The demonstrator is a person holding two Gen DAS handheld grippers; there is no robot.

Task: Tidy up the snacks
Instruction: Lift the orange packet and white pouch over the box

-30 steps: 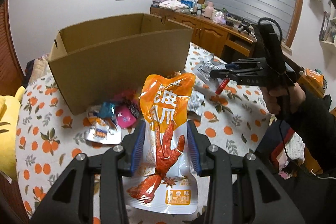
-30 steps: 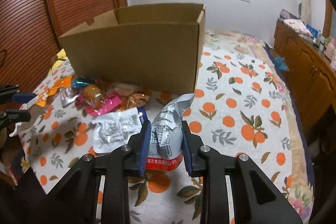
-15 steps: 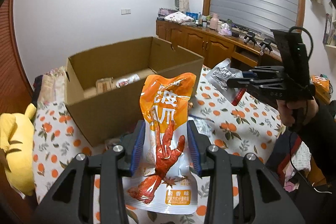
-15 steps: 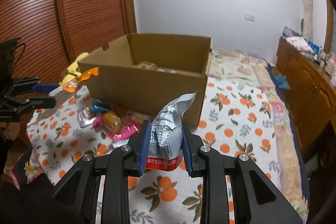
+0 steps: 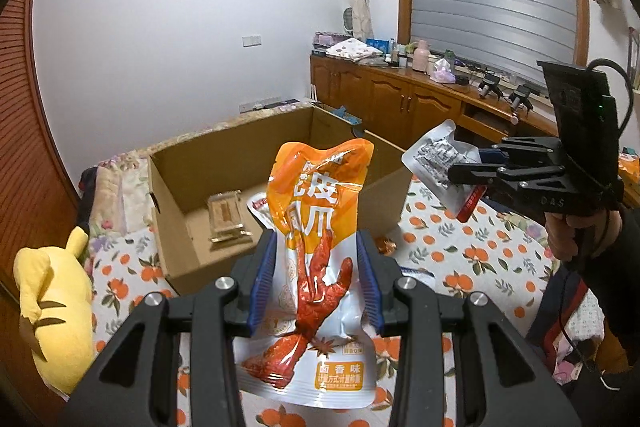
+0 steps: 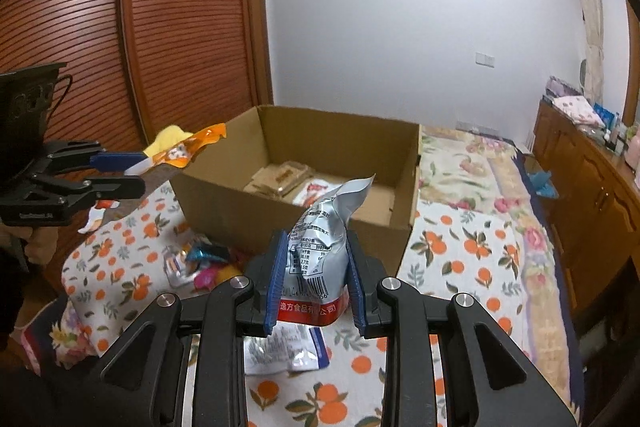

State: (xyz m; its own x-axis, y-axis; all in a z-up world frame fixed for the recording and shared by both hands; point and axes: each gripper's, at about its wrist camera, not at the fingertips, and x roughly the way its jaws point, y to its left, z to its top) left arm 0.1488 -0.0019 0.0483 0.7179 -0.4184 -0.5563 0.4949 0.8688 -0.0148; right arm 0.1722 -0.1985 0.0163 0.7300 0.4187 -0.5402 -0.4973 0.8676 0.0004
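My left gripper [image 5: 316,279] is shut on an orange chicken-feet snack pouch [image 5: 320,227] and holds it in the air before the open cardboard box [image 5: 180,179]. My right gripper [image 6: 316,283] is shut on a silver snack bag [image 6: 324,239], raised near the box's front wall [image 6: 280,215]. The box holds a tan packet [image 5: 226,219] and a white-red packet [image 6: 316,193]. Each gripper shows in the other view, the right one [image 5: 468,167] beside the box's right corner, the left one [image 6: 120,171] off the box's left side.
Several loose wrapped snacks [image 6: 208,263] lie on the orange-print tablecloth [image 6: 460,259] in front of the box, and a silver-blue packet [image 6: 288,351] lies under my right gripper. A yellow plush toy [image 5: 52,307] sits at the left. A wooden sideboard [image 5: 420,107] runs along the right.
Both grippers have risen with their packets, so the box's inside now shows. The right gripper has come closer to the box's right corner.
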